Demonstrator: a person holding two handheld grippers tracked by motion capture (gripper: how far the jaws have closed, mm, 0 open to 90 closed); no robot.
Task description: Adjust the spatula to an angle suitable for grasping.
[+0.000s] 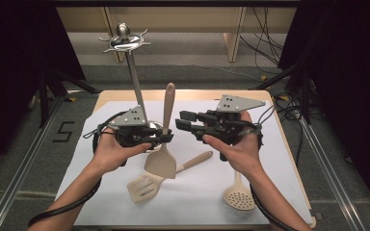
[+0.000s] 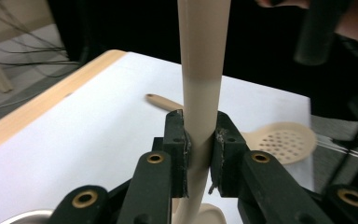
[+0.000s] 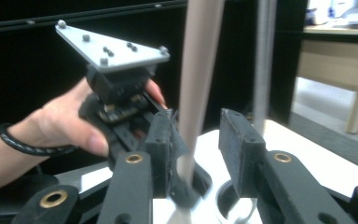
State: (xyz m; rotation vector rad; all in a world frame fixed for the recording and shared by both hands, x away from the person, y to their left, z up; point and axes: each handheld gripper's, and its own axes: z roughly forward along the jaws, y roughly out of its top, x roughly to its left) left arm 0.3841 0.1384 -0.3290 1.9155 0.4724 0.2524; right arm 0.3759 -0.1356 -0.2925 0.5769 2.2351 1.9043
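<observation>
Beige solid spatula, light and stiff, hangs upright: left gripper clamps its mid-handle, the best hold, while right gripper stands open around it.

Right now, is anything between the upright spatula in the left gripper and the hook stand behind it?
Nothing visible blocks it. The left gripper is shut on the spatula; the stand rises just behind. The right gripper sits beside the handle, fingers open.
</observation>
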